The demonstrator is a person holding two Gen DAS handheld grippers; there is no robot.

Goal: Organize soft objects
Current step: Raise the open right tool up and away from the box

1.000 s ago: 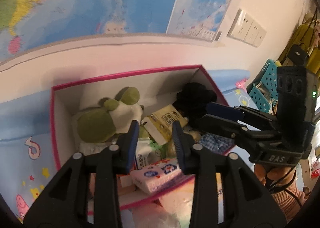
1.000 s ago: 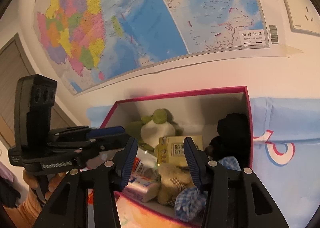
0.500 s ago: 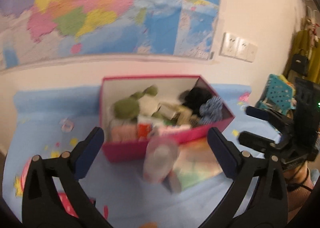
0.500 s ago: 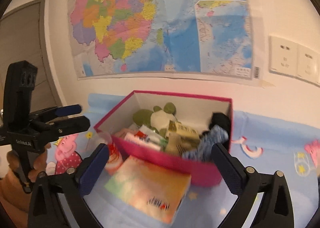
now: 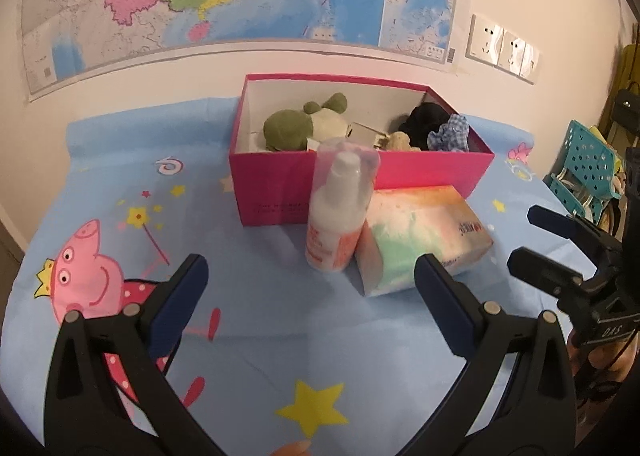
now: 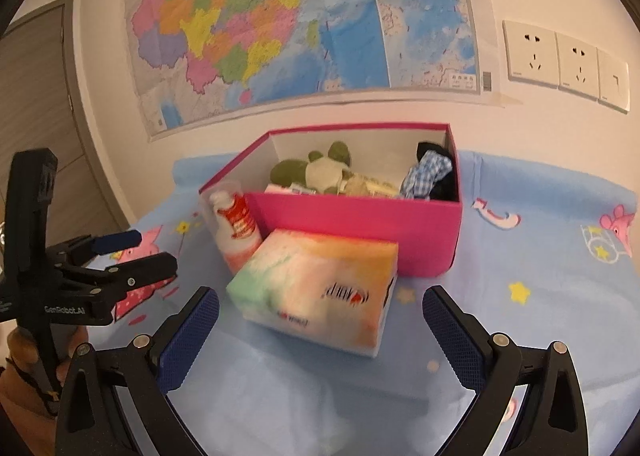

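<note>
A pink box (image 5: 276, 187) (image 6: 352, 219) stands on the blue cartoon sheet near the wall. Inside it lie a green plush toy (image 5: 298, 125) (image 6: 316, 171), a small beige bear (image 5: 400, 141), a black cloth (image 5: 426, 117) (image 6: 444, 185) and a blue checked cloth (image 5: 450, 131) (image 6: 426, 171). My left gripper (image 5: 310, 272) (image 6: 154, 252) hangs wide open and empty in front of the box. At its right, my right gripper (image 6: 320, 298) (image 5: 528, 236) is just as wide open, with nothing between its fingers.
A white bottle in a clear wrapper (image 5: 340, 211) (image 6: 234, 223) and a pastel tissue box (image 5: 420, 236) (image 6: 320, 284) sit against the box's front. A teal basket (image 5: 588, 163) is at the far right. The wall behind carries a map and sockets (image 6: 560, 59).
Both grippers have pulled back from over the box and gone from nearly closed to wide open. The bottle and tissue box have come into view before the box.
</note>
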